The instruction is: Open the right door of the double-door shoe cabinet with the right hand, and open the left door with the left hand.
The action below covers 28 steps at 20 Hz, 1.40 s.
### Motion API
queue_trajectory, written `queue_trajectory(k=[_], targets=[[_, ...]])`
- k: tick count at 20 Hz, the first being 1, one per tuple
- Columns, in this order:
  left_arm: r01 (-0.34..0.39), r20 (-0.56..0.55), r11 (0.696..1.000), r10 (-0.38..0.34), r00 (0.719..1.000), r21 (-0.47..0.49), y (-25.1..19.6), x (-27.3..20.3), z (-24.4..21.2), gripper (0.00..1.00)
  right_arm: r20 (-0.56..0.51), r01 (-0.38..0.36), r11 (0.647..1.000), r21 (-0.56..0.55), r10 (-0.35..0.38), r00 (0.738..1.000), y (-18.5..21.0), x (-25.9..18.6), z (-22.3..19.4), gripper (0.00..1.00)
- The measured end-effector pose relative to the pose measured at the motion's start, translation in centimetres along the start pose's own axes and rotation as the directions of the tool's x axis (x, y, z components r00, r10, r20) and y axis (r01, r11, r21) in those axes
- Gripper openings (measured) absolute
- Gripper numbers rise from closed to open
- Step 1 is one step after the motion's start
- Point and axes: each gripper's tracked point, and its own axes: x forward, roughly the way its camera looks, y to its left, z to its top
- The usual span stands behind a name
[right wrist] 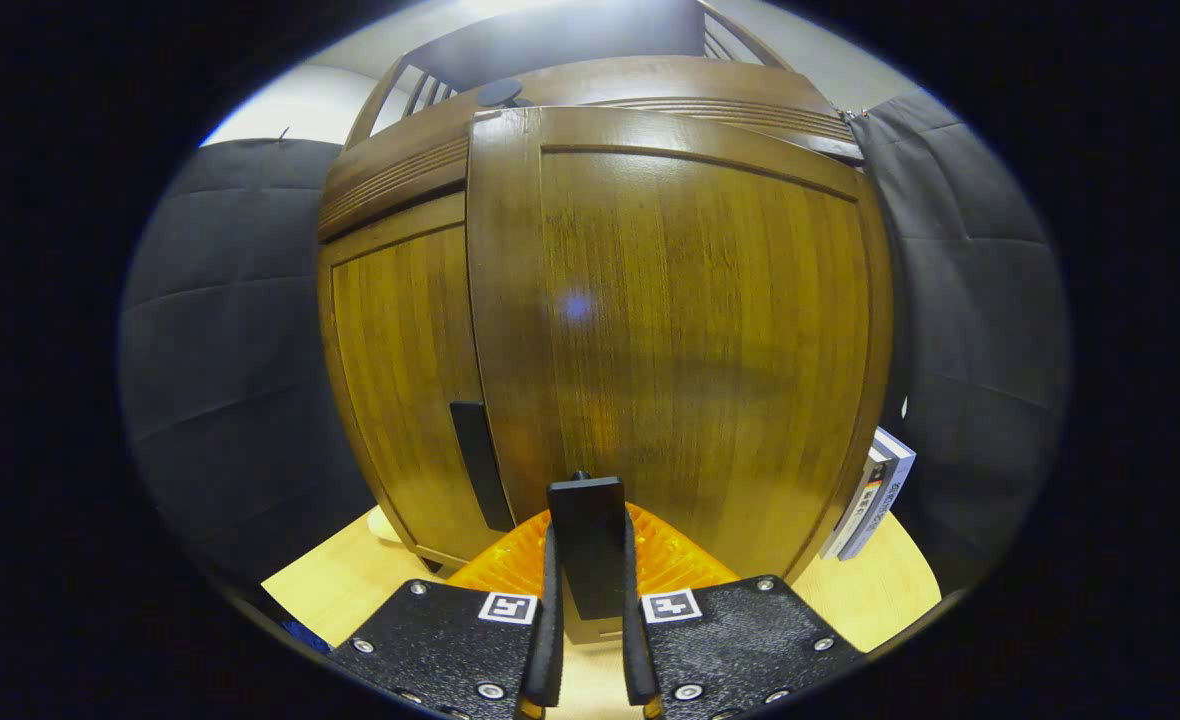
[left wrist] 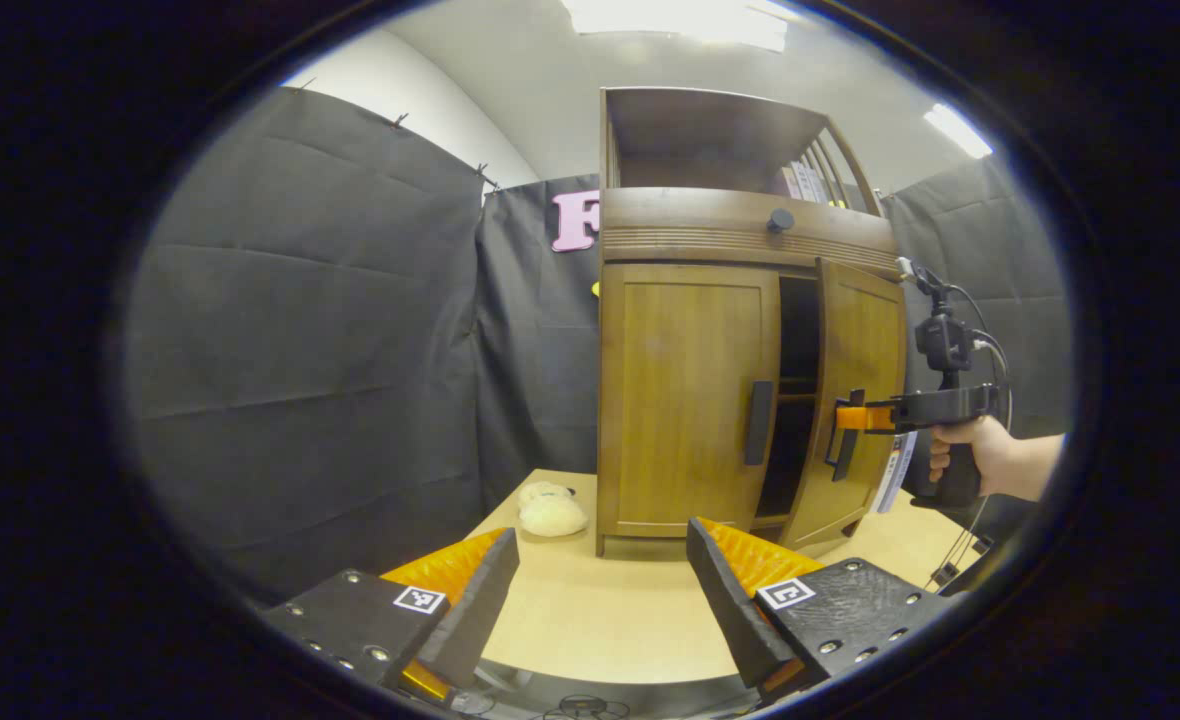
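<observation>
A brown wooden shoe cabinet (left wrist: 690,240) stands on a light table. Its left door (left wrist: 685,395) is closed, with a dark vertical handle (left wrist: 758,422). The right door (left wrist: 855,400) is swung partly out, leaving a dark gap. In the left gripper view, my right gripper (left wrist: 850,418), held by a hand (left wrist: 980,455), is clamped on the right door's handle (left wrist: 843,450). The right gripper view has that door (right wrist: 690,330) close up, my right gripper (right wrist: 587,590) shut on its dark handle (right wrist: 587,545); the left door's handle (right wrist: 480,465) is beside it. My left gripper (left wrist: 600,590) stands open, well short of the cabinet.
A cream plush slipper (left wrist: 550,512) lies on the table (left wrist: 600,620) left of the cabinet's foot. Books (right wrist: 875,495) lean beside the cabinet's right side. A round knob (left wrist: 779,220) sits on the drawer above the doors. Black cloth walls surround the booth.
</observation>
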Motion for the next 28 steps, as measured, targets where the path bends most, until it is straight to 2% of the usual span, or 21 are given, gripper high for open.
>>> queue_trajectory(k=[8, 17, 24, 27, 28], targets=[[0.057, -0.018, 0.998, -0.057, 0.998, 0.004, -1.0, 0.2, -0.3, 1.00, -0.014, -0.003, 1.000, 0.016, 0.003, 1.000, -0.6, -1.9, -0.6, 0.24], [0.116, -0.032, 0.993, -0.116, 0.993, 0.000, -3.8, 2.1, -1.0, 1.00, -0.037, 0.059, 0.996, 0.063, -0.057, 0.998, -2.2, -3.7, -0.8, 0.24], [0.161, -0.040, 0.987, -0.160, 0.986, 0.017, -5.3, 3.1, -2.0, 1.00, -0.029, 0.121, 0.982, 0.143, -0.118, 0.993, -4.2, -5.7, -1.0, 0.11], [0.195, -0.048, 0.981, -0.194, 0.980, 0.024, -6.9, 3.6, -2.8, 1.00, -0.024, 0.139, 0.982, 0.130, -0.137, 0.990, -6.6, -7.5, -1.2, 0.06], [0.209, -0.052, 0.978, -0.207, 0.977, 0.025, -7.5, 3.7, -2.9, 0.96, -0.022, 0.135, 0.984, 0.113, -0.133, 0.991, -7.3, -7.8, -1.4, 0.05]])
